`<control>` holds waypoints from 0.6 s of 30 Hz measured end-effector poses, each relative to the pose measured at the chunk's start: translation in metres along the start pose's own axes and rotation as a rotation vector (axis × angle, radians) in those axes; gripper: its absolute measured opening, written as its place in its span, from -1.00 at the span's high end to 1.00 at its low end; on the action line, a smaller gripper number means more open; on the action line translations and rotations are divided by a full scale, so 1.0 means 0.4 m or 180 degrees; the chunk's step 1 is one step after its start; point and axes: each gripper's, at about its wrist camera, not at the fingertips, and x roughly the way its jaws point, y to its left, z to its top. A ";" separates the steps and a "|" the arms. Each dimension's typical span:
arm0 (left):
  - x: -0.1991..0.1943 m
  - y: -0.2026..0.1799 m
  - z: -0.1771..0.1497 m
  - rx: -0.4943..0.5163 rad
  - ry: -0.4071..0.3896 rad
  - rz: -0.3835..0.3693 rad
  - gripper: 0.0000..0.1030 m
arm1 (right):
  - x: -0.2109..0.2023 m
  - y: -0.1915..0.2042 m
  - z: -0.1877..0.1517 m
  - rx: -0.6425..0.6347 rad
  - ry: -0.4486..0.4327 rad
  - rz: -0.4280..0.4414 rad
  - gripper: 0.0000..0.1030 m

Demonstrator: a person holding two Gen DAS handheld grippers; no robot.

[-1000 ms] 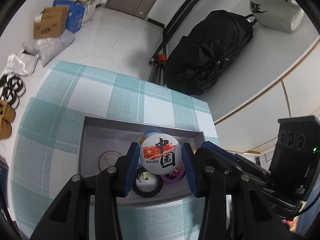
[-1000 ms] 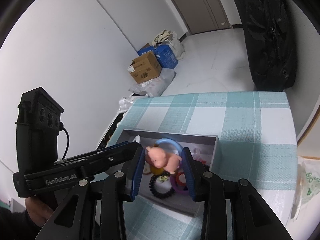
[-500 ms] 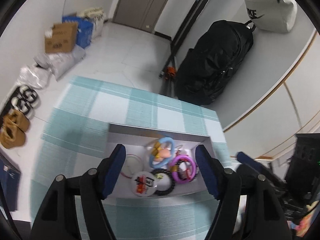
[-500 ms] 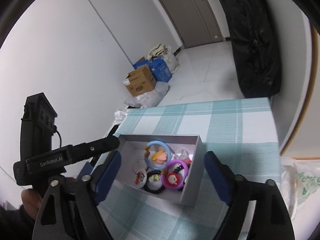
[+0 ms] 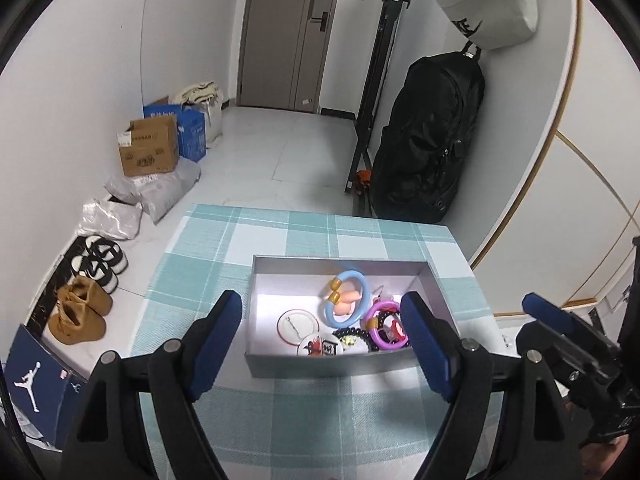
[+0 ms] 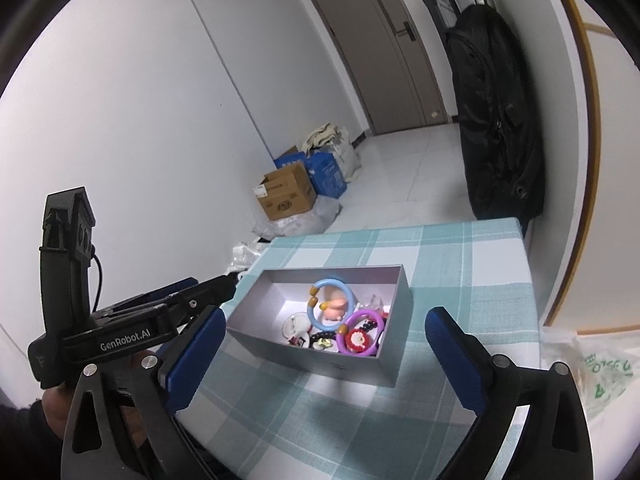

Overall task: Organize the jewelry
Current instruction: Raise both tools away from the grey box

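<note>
The left hand-held gripper (image 5: 322,340) released the round China badge (image 5: 319,347), which then lay in the grey box (image 5: 328,366). The right hand-held gripper (image 6: 322,356) let go of the pink figure (image 6: 335,307). Both pulled back from the box, jaws having just been opening with nothing between them.

"GenRobot.AI" on left gripper (image 6: 208,294)
</note>
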 end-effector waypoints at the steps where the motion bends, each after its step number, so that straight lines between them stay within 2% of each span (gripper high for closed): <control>1: -0.006 -0.003 -0.004 0.0018 -0.0019 0.0007 -0.52 | -0.008 0.003 -0.004 -0.0012 -0.0018 0.0000 -0.98; 18: -0.073 -0.012 -0.055 0.0129 -0.0198 0.0188 -0.54 | -0.048 0.044 -0.048 -0.0079 -0.0096 -0.0059 -1.00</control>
